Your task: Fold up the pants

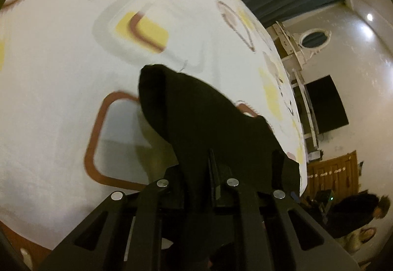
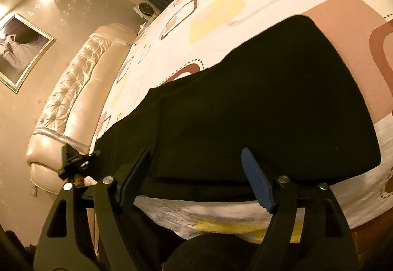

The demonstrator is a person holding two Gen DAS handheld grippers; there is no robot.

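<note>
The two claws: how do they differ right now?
The left claw is shut on the black pants, with a bunch of cloth lifted off the bedsheet. The right claw stands open, its blue pads apart over the pants' near edge, gripping nothing. Both are black and point down at the same pants.
</note>
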